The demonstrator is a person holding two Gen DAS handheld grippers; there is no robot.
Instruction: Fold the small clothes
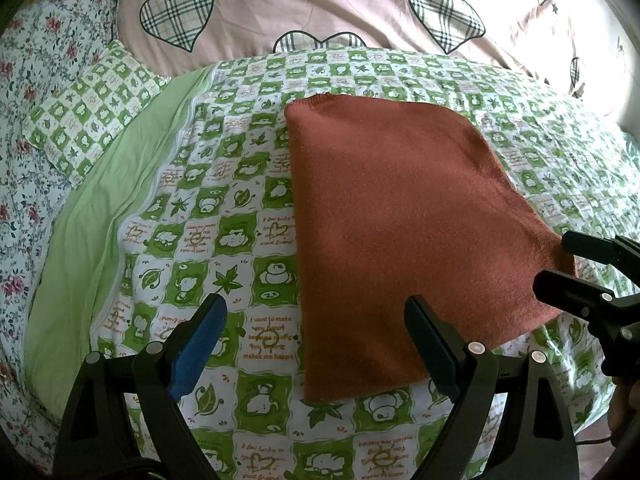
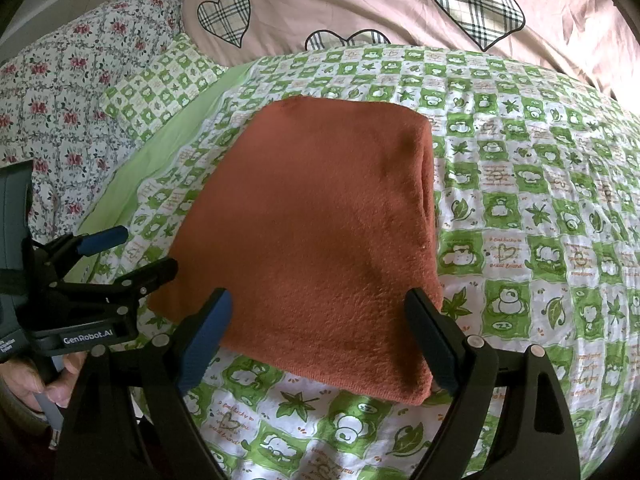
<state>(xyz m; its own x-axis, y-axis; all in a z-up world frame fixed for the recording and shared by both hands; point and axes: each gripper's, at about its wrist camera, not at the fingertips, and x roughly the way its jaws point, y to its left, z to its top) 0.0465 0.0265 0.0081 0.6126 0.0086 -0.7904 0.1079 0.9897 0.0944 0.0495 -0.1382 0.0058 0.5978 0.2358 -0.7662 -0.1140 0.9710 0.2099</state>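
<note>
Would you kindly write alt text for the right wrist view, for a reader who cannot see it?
A folded rust-brown knit garment lies flat on a green-and-white checked quilt, framed by the open right tool, which grips nothing. The left tool hovers open at the garment's left edge; a pink heart-print duvet lies beyond.

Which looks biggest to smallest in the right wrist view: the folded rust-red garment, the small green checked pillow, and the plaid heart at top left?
1. Rust-red garment, largest by far.
2. Green checked pillow.
3. Plaid heart.
The pillow and heart lie farther from the camera, so their true sizes stay unsure.
</note>
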